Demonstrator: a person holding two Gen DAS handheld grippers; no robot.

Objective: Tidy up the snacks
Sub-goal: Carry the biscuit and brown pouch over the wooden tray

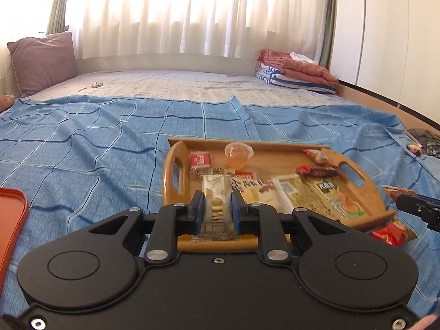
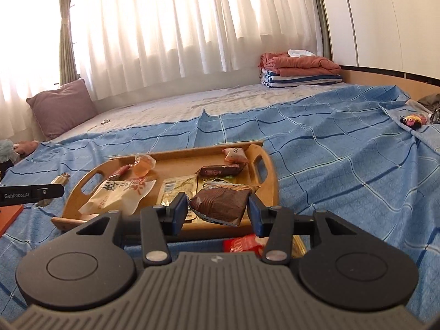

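Your left claw [image 1: 217, 206] is clamped on a slim white and gold snack packet [image 1: 216, 192], held upright between its blue pads. Your right claw [image 2: 218, 210] grips a dark brown snack packet [image 2: 220, 202]; its pads stand partly apart and press on the packet's two sides, and the packet tilts down towards the left. Both packets hang above the near end of a wooden tray [image 2: 268, 189] with cut-out handles, which sits on a bed covered by a blue checked sheet [image 1: 82, 148].

Inside the tray lie more snacks: a clear jelly cup [image 1: 238, 152], a small red packet [image 1: 200, 161], a dark red bar [image 1: 316, 171], a pink packet [image 2: 235, 155], a large white bag with printed characters [image 2: 121, 195] and a flat green and yellow packet [image 1: 324, 195]. A red packet [image 1: 390, 232] lies on the sheet just beside the tray's near right corner. An orange tray [image 1: 12, 220] shows at the far left edge. At the back, a mauve cushion [image 1: 41, 60] leans under white curtains [image 1: 192, 13], and folded blankets [image 2: 299, 71] are stacked at the right.
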